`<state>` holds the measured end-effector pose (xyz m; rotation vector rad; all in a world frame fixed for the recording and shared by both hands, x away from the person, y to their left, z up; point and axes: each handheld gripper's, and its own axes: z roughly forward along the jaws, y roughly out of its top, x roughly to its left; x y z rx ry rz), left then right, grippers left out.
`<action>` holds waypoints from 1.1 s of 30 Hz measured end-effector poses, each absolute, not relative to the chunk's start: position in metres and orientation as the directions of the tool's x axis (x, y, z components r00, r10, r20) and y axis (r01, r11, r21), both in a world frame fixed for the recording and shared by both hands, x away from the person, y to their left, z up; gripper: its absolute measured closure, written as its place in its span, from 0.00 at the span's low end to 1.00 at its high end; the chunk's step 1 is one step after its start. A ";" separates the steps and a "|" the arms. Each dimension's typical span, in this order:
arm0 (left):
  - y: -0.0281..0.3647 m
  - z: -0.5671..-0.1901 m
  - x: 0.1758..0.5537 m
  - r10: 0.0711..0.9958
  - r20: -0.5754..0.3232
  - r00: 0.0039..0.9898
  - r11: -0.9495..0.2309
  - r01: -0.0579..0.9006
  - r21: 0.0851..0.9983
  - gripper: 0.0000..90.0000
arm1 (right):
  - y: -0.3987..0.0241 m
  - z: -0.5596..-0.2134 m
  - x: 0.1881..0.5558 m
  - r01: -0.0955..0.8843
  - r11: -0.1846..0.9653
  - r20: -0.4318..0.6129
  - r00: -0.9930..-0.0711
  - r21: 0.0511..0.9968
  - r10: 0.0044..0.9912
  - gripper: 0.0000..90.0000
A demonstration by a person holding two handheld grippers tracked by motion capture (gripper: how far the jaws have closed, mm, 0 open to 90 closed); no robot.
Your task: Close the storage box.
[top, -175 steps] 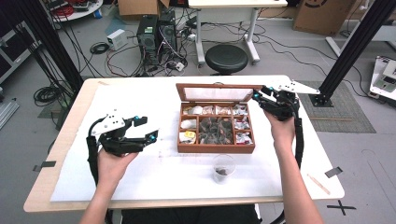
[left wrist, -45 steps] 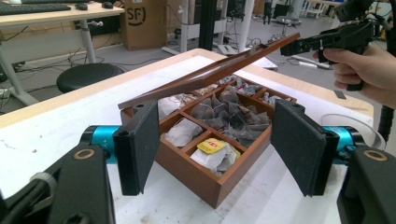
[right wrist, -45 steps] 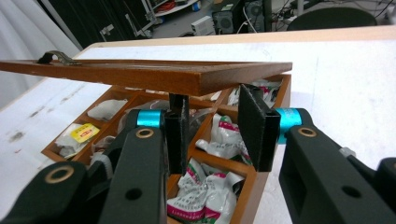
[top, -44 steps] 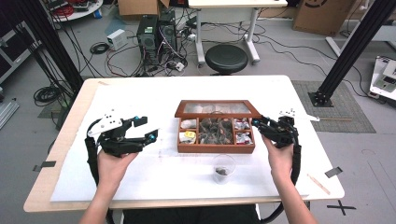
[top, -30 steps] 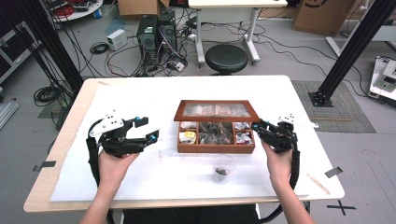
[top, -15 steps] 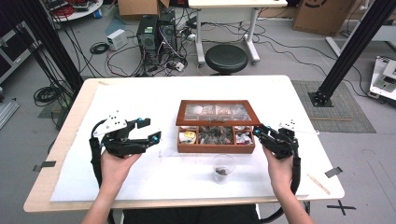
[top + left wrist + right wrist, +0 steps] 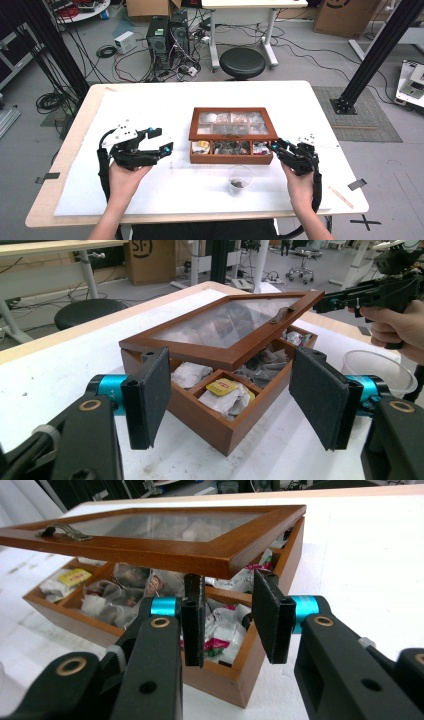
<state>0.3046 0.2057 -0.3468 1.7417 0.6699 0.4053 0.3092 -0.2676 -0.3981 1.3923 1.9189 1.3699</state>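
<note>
— What lies nearest us?

— The plastic cup [image 7: 239, 180], then our two grippers. Our left gripper [image 7: 160, 141] hovers released, jaws wide, holding nothing, apart from the box [image 7: 231, 159].

— And our right gripper [image 7: 276, 147]?

— Its jaws are drawn close with nothing clamped between them, tips under the lid's front corner.

— So where do we stand?

— The lid [image 7: 200, 555] hangs tilted, half down over the tea bags, mid-table. We judge that seating it flat is all that remains.
</note>
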 end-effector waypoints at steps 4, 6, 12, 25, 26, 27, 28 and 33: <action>0.206 -0.348 0.304 0.627 -0.067 0.776 -0.175 0.224 0.959 0.37 | -0.268 -0.401 0.308 0.486 0.043 0.196 -0.429 0.873 0.882 0.75; 0.206 -0.349 0.304 0.627 -0.064 0.776 -0.177 0.222 0.959 0.37 | -0.269 -0.403 0.308 0.488 0.053 0.188 -0.431 0.871 0.882 0.75; 0.206 -0.351 0.306 0.625 -0.063 0.778 -0.180 0.222 0.958 0.37 | -0.269 -0.409 0.306 0.500 0.066 0.183 -0.433 0.864 0.883 0.75; 0.203 -0.352 0.308 0.618 -0.062 0.784 -0.187 0.223 0.957 0.37 | -0.270 -0.418 0.306 0.536 0.088 0.181 -0.430 0.840 0.885 0.74; 0.203 -0.352 0.308 0.618 -0.062 0.784 -0.187 0.223 0.957 0.37 | -0.270 -0.418 0.306 0.536 0.088 0.181 -0.430 0.840 0.885 0.74; 0.203 -0.352 0.308 0.618 -0.062 0.784 -0.187 0.223 0.957 0.37 | -0.270 -0.418 0.306 0.538 0.090 0.181 -0.430 0.838 0.885 0.74; 0.203 -0.353 0.309 0.618 -0.063 0.784 -0.186 0.223 0.957 0.37 | -0.270 -0.419 0.306 0.542 0.091 0.182 -0.429 0.835 0.885 0.74; 0.202 -0.353 0.309 0.617 -0.064 0.784 -0.189 0.226 0.955 0.37 | -0.270 -0.422 0.307 0.559 0.098 0.185 -0.428 0.823 0.884 0.73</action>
